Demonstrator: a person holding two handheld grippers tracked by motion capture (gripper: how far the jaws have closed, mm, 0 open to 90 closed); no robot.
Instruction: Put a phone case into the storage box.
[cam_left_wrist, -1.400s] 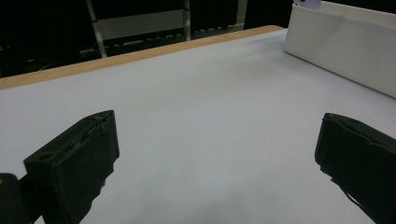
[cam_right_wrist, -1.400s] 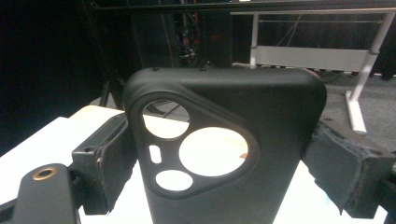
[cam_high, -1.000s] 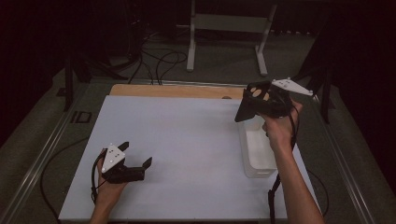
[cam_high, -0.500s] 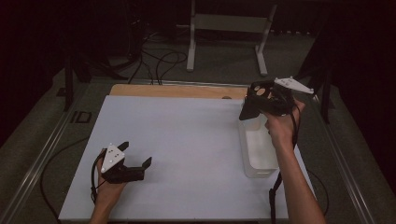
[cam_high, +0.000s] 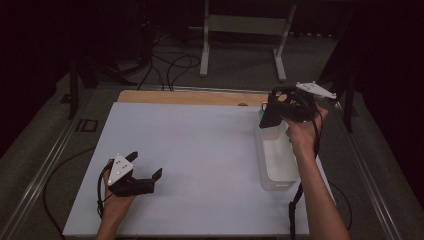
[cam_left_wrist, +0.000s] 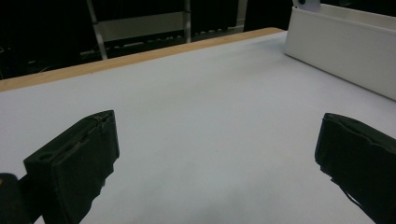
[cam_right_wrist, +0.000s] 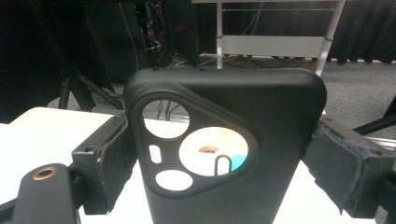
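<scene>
From the high view I have my right tool (cam_high: 268, 116) lifted above the far end of the clear plastic bin (cam_high: 276, 170) that sits along the right side of the table (cam_high: 200, 150). In the right gripper view this tool is clenched on a black phone case (cam_right_wrist: 224, 149): the two jaws press against its left and right edges, and the case stands upright between them with its back toward the camera. The case's camera cut-outs show as one large round opening, two smaller rounded ones and a short slot, and through them I see pale table and a bit of teal. In the high view the case (cam_high: 266, 117) hangs down from the tool over the bin's far end, clear of the table.

My left tool (cam_high: 145, 175) rests low at the near left of the table, well apart from the bin. Its jaws stand wide, released, with bare white table between them in the left gripper view, where the bin's white wall (cam_left_wrist: 341, 46) sits at upper right.
</scene>
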